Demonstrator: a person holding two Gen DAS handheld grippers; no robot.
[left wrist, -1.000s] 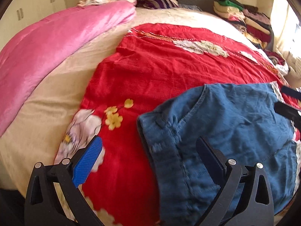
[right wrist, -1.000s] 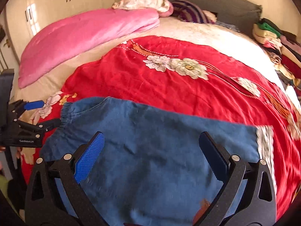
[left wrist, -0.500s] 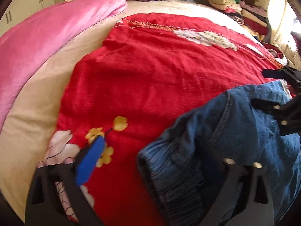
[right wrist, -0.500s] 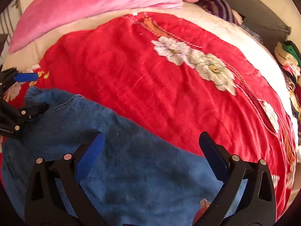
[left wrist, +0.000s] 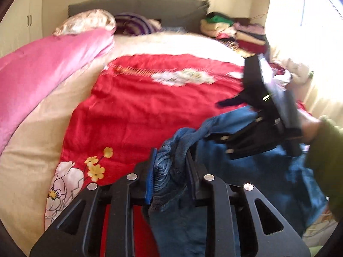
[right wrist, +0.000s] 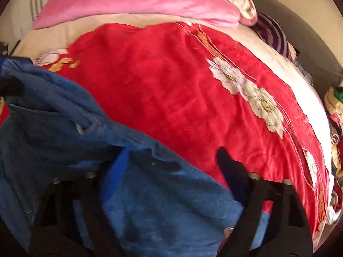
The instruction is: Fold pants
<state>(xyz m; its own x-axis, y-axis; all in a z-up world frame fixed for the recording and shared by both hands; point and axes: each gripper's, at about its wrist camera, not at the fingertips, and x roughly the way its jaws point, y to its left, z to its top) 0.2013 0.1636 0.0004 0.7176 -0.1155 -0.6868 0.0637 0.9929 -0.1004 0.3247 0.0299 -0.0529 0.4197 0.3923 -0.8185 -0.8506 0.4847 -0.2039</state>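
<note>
Change since a second ago: both pad fingers of the left gripper point(left wrist: 171, 171) were standing wide apart over the waistband corner; now they are pressing together on it, and the cloth is rising off the bed in a bunch instead of lying flat.
Pants: the blue denim pants point(right wrist: 167, 203) are lying on the near part of the red floral blanket point(right wrist: 171, 90), with the waistband end gathering upward toward the left gripper and the rest still spreading low across the near edge.
Handling: judging by the thick ribbed bunch between the pads, the denim is looking soft but fairly heavy, limp enough to sag wherever it is not being supported, and rough enough not to slip from a firm pinch.
Where to hold: the elastic waistband and the seamed edges are seeming the safest places, since several layers are stacking there; a pinch in the middle of a leg would probably be lifting one layer only.
Left gripper: pinching the waistband bunch, the blue pad on one side and the black finger on the other.
Right gripper: the right gripper point(right wrist: 173, 167) is hovering with its fingers spread wide, denim lying between and under them but nothing being clamped; in the left view it is showing up beside the raised cloth.
Blanket surroundings: beyond the blanket, a pink quilt point(left wrist: 42, 68) is lying along its left side, and a stack of folded clothes point(left wrist: 233, 32) is sitting past its far right corner.
</note>
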